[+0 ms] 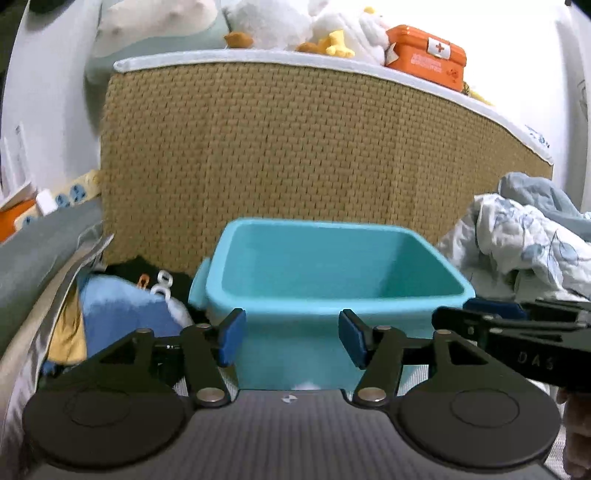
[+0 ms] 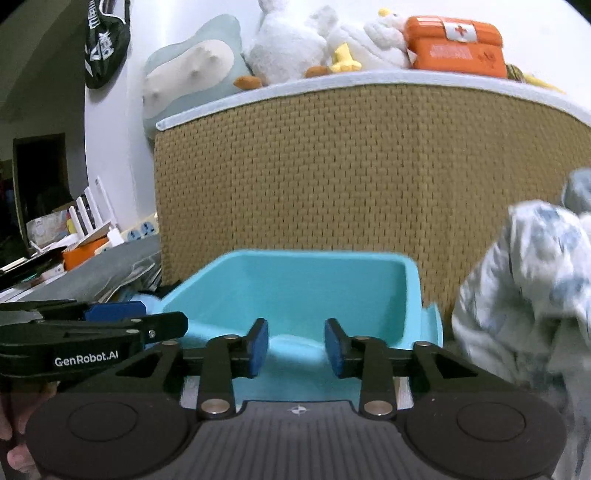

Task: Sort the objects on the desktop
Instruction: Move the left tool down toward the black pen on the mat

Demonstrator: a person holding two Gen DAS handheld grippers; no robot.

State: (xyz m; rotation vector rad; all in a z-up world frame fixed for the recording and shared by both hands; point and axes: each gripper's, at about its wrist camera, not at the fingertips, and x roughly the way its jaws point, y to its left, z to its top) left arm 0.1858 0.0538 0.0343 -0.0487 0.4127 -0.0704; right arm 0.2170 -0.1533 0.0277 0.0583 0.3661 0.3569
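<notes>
— With both claws parted, nothing held: left gripper [image 1: 291,338] standing fairly wide, right gripper [image 2: 296,347] narrower, blue pads [image 2: 258,347] clear of everything.

— Between the pads?

— Only the near wall of one teal bin [image 1: 332,266], seen through each gap. No contact visible. Sits just ahead of both claws, hollow showing bare as far as can be seen, a lug handle poking out at each end.

— Count, please.

— Two grippers, side by side; right one crossing the left view's right edge [image 1: 509,328], left one crossing the right view's left edge [image 2: 92,332]. One bin. One tall woven panel [image 1: 295,155] right behind it, white trim along the top. Up on that: one orange first-aid box [image 1: 424,55], white plush toys [image 1: 295,26], number hard to tell. One pale cushion [image 2: 192,70] against the wall.

— Edges, room to move?

— Tight at the back: bin's far rim close to the woven panel. Right flank crowded by a rumpled floral quilt [image 1: 524,240], near the bin's corner. Left flank: blue cloth bundle [image 1: 122,306] with small white rings, just beside the bin's handle; grey ledge [image 1: 33,254] running alongside, one power strip [image 1: 70,192] on it. Open room only straight above the bin's mouth.
</notes>
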